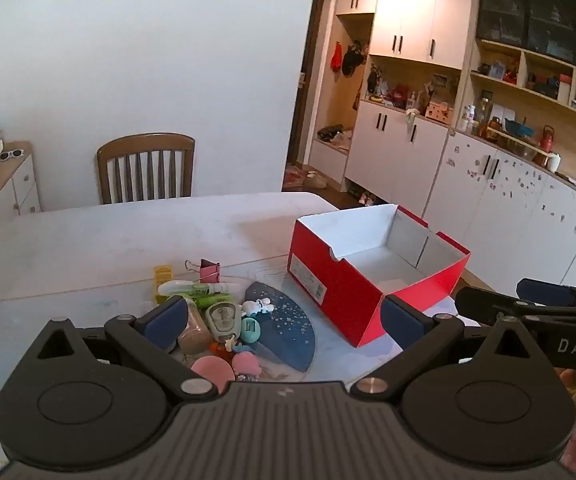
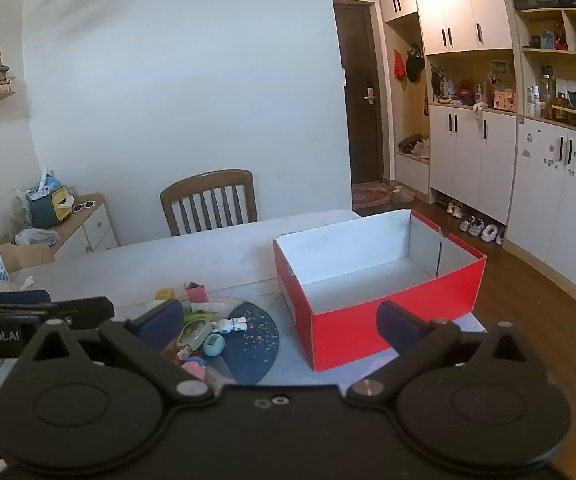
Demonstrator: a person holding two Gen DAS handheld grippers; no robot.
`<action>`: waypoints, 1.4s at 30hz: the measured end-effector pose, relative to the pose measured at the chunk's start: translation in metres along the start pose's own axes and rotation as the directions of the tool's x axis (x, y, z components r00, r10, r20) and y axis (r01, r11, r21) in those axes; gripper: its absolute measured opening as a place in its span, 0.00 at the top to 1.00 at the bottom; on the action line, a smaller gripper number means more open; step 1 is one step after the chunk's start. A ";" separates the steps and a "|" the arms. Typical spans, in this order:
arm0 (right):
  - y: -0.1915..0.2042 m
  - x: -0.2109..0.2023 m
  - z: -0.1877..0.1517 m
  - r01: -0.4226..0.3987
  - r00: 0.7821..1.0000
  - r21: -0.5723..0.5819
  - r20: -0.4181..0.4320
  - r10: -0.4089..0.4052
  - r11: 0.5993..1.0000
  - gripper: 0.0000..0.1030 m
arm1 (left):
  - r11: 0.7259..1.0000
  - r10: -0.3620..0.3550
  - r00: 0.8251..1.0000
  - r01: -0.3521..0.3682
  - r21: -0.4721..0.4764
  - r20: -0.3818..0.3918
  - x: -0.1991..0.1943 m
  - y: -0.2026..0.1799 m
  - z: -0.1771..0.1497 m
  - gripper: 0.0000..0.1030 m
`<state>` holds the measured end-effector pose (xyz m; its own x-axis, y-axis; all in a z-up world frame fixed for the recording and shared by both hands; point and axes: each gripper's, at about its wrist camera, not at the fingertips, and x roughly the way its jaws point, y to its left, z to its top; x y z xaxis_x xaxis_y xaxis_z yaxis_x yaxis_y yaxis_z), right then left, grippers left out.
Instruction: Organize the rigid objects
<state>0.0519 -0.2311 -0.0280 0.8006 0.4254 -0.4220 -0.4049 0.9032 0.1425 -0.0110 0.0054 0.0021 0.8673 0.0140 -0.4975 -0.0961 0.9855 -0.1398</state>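
Both tools stand with their jaws spread wide and nothing between them: the left tool [image 1: 284,322] hovers over the pile of small objects [image 1: 224,320], the right tool [image 2: 280,326] beside it, facing the red shoebox [image 2: 379,284]. The pile lies near the front edge of the desk [image 1: 88,240], partly on a dark blue fan-shaped mat [image 1: 288,320]; the box sits just to its right, toward the desk's right edge, open and apparently empty.

Everything in the pile looks light and stiff. The white tube [image 1: 196,290] and the brown-filled bottle [image 1: 196,330] are round and probably slick, best taken across the body near the middle. The pink binder clip [image 1: 210,271] offers flat sides. The small white figurine [image 1: 258,306] looks fragile at its limbs, so the torso is the place to pinch. The teal gadget [image 1: 251,330] and the pale green one [image 1: 222,318] are smooth shells and may slip.

The left wrist view looks down into the pile and separates the items, and shows the yellow packet [image 1: 162,280] clearly. The right wrist view shows the box's whole floor and far walls, which the left sees only in part, plus the left tool's side at its left edge.
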 end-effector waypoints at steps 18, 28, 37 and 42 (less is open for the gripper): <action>0.006 -0.001 0.005 -0.014 1.000 -0.007 -0.007 0.014 1.000 0.00 | 0.998 0.023 0.999 -0.025 -0.050 -0.030 -0.005 0.013 -0.001 0.00; 0.012 0.000 0.007 -0.055 0.998 -0.017 -0.011 0.054 0.998 0.00 | 0.999 0.028 0.999 -0.029 -0.036 -0.030 -0.005 0.010 -0.001 0.00; 0.011 0.008 0.003 -0.093 0.996 -0.006 -0.009 0.093 0.996 0.00 | 0.999 0.048 0.999 -0.048 -0.020 -0.012 -0.004 0.012 -0.002 0.00; 0.017 0.019 0.001 -0.112 0.993 -0.017 -0.030 0.111 0.994 0.00 | 0.998 0.059 0.998 -0.059 -0.008 -0.027 0.005 0.017 -0.001 0.00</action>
<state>0.0603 -0.2073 -0.0323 0.7367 0.5215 -0.4305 -0.4996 0.8488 0.1732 -0.0089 0.0224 -0.0031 0.8465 0.0678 -0.5280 -0.1516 0.9815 -0.1171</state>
